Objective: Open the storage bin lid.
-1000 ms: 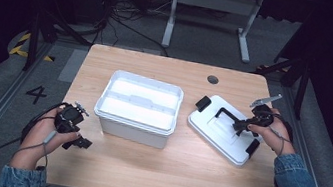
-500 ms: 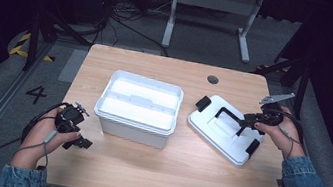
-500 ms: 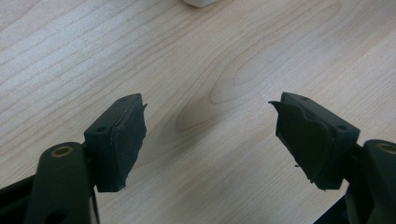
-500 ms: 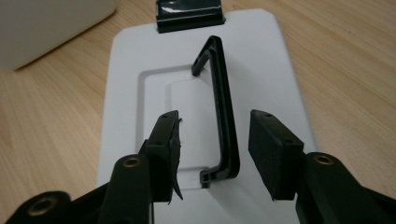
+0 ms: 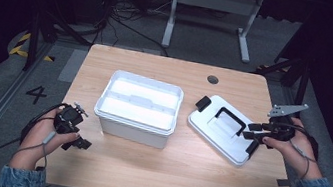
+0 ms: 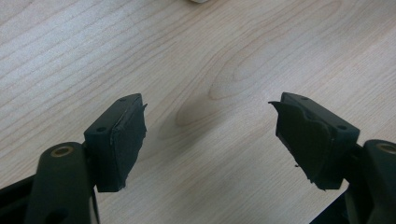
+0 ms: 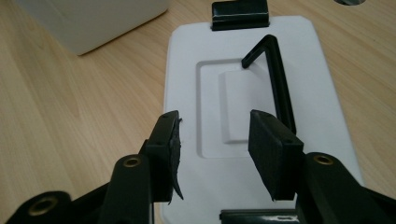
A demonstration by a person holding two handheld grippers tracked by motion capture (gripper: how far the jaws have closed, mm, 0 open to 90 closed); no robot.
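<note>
I noted the flat white plastic lid with a black handle (image 5: 222,128) lying on the light wooden desk (image 5: 142,170), just right of the open white plastic box (image 5: 138,107). My right hand-held gripper (image 5: 254,138) hovered over the lid's right end, jaws just opened wide, gripping nothing. The left hand-held gripper (image 5: 78,135) rested on the desk, jaws apart and empty.

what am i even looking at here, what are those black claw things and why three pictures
A person sits at a wooden table with a hand-held two-jaw gripper in each hand. One picture comes from a camera above; the other two come from cameras riding on the grippers, looking along their black jaws. On the table stand an open white box and, beside it, its white lid with a black handle. The left gripper is open over bare wood, holding nothing. The right gripper has just been opening; it hangs over the lid with nothing between its jaws.
</note>
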